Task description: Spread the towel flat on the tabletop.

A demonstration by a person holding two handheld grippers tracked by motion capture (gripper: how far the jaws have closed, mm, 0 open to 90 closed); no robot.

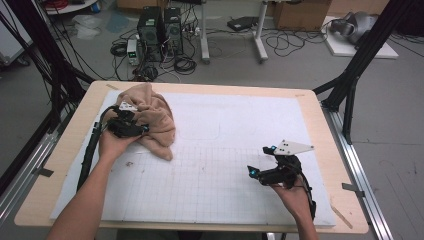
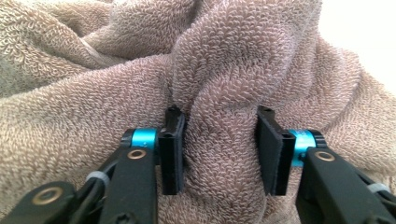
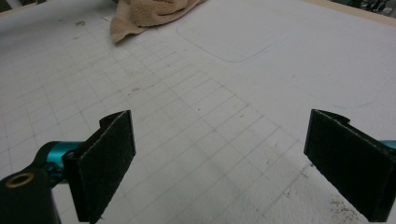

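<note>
We work at a table (image 1: 310, 100) covered by a white gridded mat (image 1: 225, 165). The towel (image 1: 155, 117) lies bunched in a heap at the mat's far left corner, one flap trailing toward the middle; in the right gripper view it sits at the top edge (image 3: 149, 11), well apart from that gripper.

Our left gripper (image 1: 131, 125) is right at the heap, pressed into its near side. In the left gripper view (image 2: 219, 149) a thick twisted fold of towel (image 2: 219, 93) runs upright between the jaws, its long axis going away from us along them. The left pad (image 2: 173, 154) touches the fold and the right pad (image 2: 275, 156) sits against its other flank, so we judge the jaws half closed and gripping that ridge.

Our right gripper (image 1: 265, 162) hovers over bare mat at the near right, jaws wide apart (image 3: 219, 158), nothing between them.

So the towel belongs to the left hand for now. For the right to help, it must travel across the mat to the far left, toward the trailing flap.
</note>
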